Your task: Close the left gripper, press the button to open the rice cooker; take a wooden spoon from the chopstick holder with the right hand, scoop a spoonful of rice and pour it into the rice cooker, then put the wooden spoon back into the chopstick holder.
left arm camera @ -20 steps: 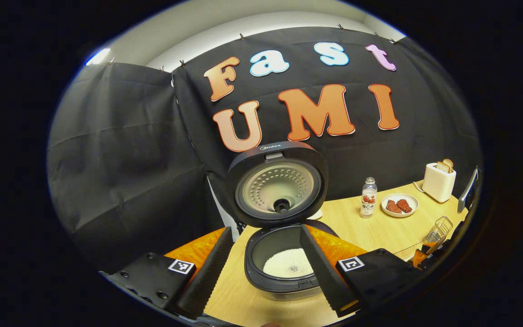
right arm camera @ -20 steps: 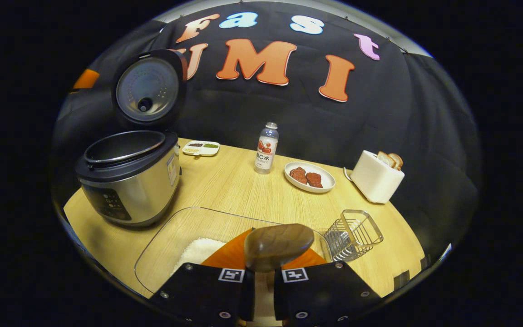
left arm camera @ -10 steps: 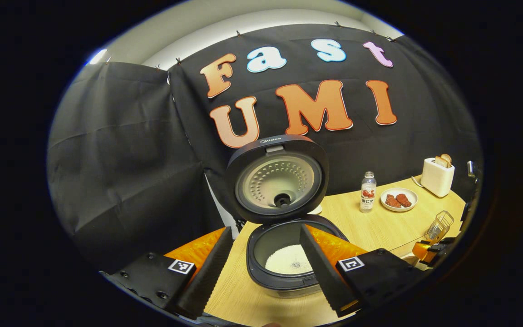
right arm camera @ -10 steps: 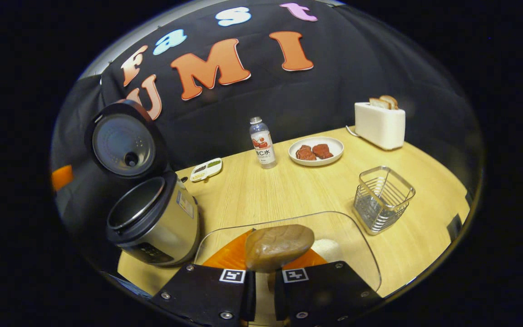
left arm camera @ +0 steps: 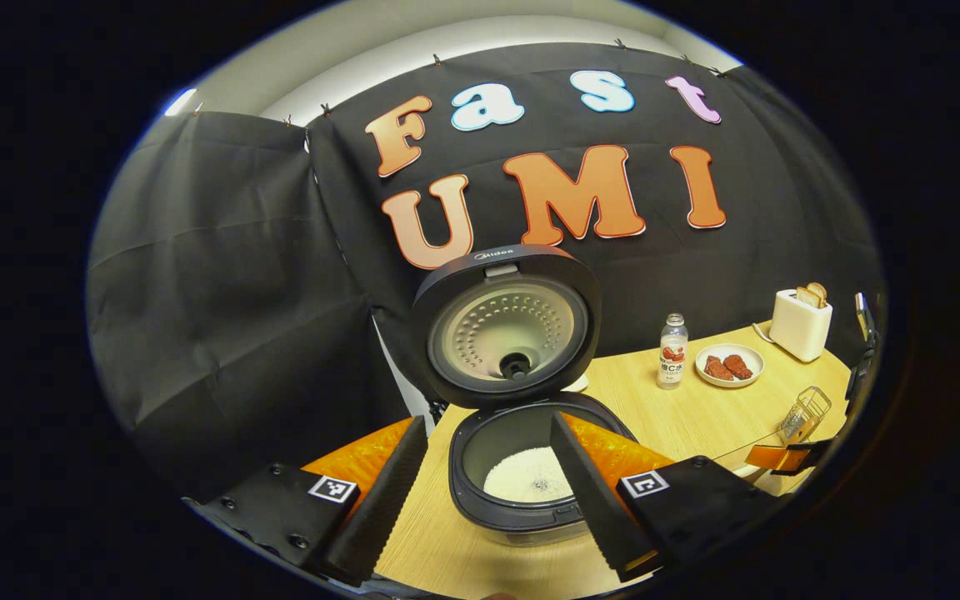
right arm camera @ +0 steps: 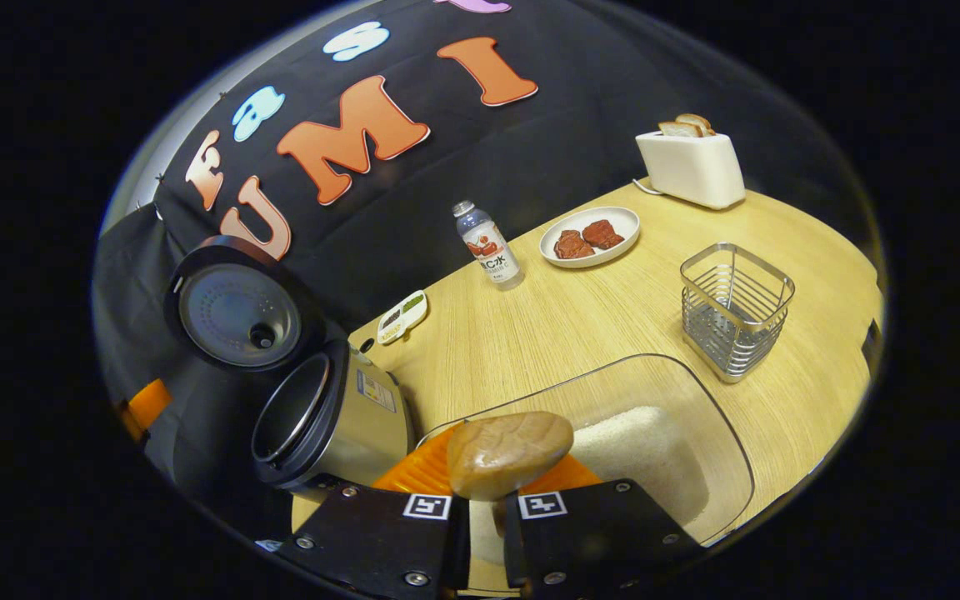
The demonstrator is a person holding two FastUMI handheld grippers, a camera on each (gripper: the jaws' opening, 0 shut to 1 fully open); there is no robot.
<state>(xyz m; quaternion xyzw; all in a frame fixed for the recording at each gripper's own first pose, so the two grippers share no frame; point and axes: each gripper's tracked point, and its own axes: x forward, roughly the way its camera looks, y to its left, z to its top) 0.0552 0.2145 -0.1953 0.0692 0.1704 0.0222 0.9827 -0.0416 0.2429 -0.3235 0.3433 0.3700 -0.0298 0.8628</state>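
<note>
The rice cooker [left arm camera: 522,508] stands with its lid [left arm camera: 507,329] raised, and white rice lies in the pot. My left gripper [left arm camera: 488,421] hovers open just in front of it, one finger to each side of the pot. My right gripper [right arm camera: 486,500] is shut on the wooden spoon [right arm camera: 509,450], whose bowl sticks out over a clear tray [right arm camera: 722,433] of rice. From this side the rice cooker [right arm camera: 338,417] sits to the left, tilted in the view. The wire chopstick holder [right arm camera: 734,308] stands upright to the tray's right, with nothing in it.
On the wooden table [right arm camera: 580,325] a drink bottle [right arm camera: 488,246], a plate of red meat [right arm camera: 588,237], a white toaster with bread [right arm camera: 688,162] and a small condiment dish [right arm camera: 402,317] stand toward the back. The other gripper's orange part [right arm camera: 147,404] shows behind the cooker.
My right gripper has rolled with the spoon, so its scene now leans and the rice tray lies more to the right. The left gripper has drifted only slightly and stays open.
</note>
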